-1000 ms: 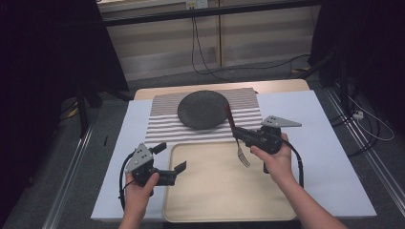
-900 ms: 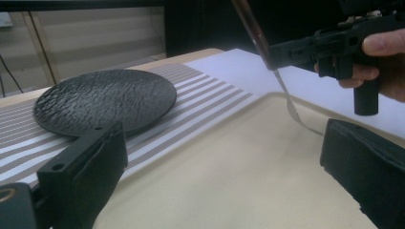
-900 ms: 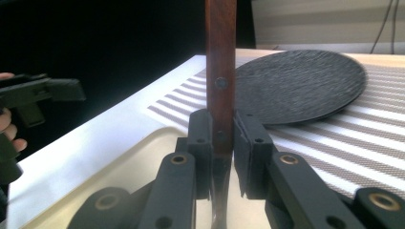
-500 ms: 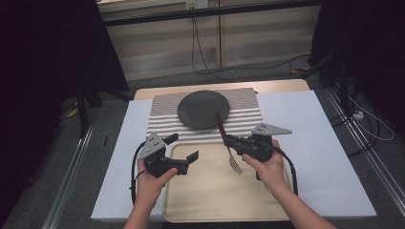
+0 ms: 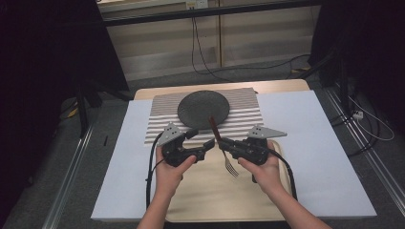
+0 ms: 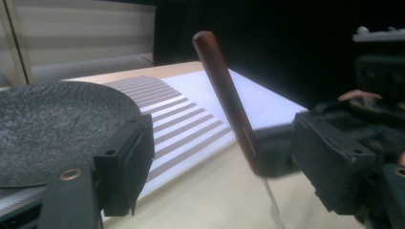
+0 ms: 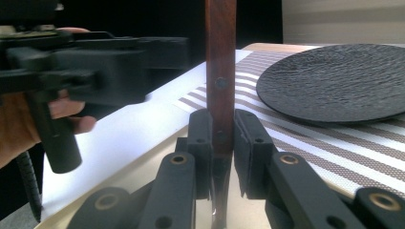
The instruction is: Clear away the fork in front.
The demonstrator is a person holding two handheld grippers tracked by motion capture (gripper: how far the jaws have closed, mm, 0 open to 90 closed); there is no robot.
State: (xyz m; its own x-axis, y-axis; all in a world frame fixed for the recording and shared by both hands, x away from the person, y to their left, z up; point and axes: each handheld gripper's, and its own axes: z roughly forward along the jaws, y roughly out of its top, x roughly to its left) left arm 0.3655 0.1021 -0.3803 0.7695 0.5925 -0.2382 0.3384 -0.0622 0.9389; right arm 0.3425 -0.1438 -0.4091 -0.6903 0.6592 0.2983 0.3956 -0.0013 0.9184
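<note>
High view: the fork (image 5: pixel 221 146) is held off the table, clamped by the right gripper (image 5: pixel 228 145) where the wooden handle meets the metal neck. The handle points to about 11 o'clock toward the black plate (image 5: pixel 203 107); the tines hang toward 5 o'clock above the wooden tray (image 5: pixel 210 200). The right gripper view confirms the grip: both jaws are closed flat against the handle (image 7: pixel 220 71), which stands upright between them.

The left gripper (image 5: pixel 202 145) sits just beside the fork at 9 o'clock of it, aimed at the handle. Its jaws have just been closing but remain parted, and in the left gripper view the handle (image 6: pixel 224 95) stands apart from the near jaw, not yet pinched. Nothing is between them.

The plate rests on the striped placemat (image 5: pixel 248 114) at 12 o'clock of the grippers, with nothing on it. The placemat and the tray lie on a white sheet (image 5: pixel 315 143) that covers the table.

Assessment of progress: the pick-up of the fork is complete. The work in hand appears to be a transfer of the fork from the right gripper to the left. Remaining steps: close the left jaws on the handle, release the right jaws, then set the fork down; the final position cannot be judged from this scene.
</note>
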